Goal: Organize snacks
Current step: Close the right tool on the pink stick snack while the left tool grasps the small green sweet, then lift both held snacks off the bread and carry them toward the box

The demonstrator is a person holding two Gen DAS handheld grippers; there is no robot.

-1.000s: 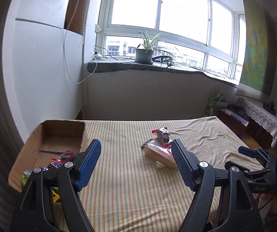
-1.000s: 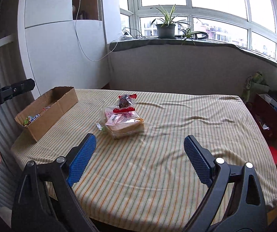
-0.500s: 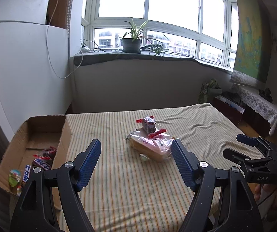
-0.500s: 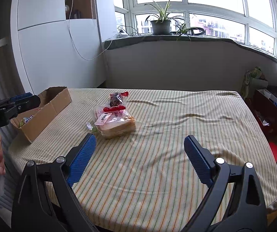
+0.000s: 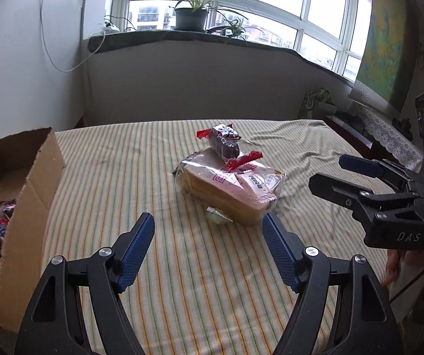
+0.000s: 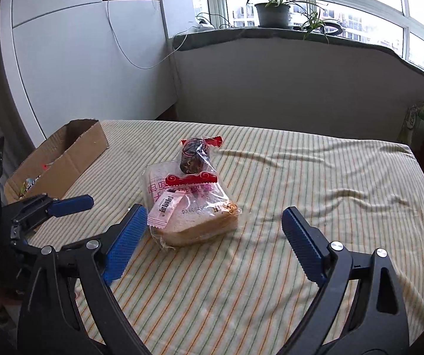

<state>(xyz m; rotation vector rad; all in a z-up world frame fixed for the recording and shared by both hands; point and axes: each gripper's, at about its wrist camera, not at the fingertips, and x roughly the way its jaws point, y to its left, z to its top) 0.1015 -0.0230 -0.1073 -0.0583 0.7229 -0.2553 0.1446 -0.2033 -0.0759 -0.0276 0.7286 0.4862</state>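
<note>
A bagged bread loaf [image 5: 229, 189] [image 6: 191, 207] lies mid-table with a dark snack in a clear red-edged wrapper [image 5: 225, 145] [image 6: 192, 156] on top. A small pink packet [image 6: 166, 207] rests on the loaf's near end, and a small green candy [image 5: 216, 217] lies by the loaf. A cardboard box [image 5: 22, 201] [image 6: 61, 162] holding several snack bars sits at the left. My left gripper [image 5: 207, 251] is open and empty just short of the loaf. My right gripper [image 6: 212, 239] is open and empty, its jaws spanning the loaf's near end.
The table wears a striped cloth [image 5: 182, 281]. A grey ledge with a potted plant [image 6: 271, 11] runs behind under the windows. White cabinets [image 6: 79, 59] stand at the left. Clutter and a lace-covered shelf [image 5: 383, 130] sit at the right.
Both grippers have moved forward toward the loaf, which now looks larger and closer in both views. Both stay open.
</note>
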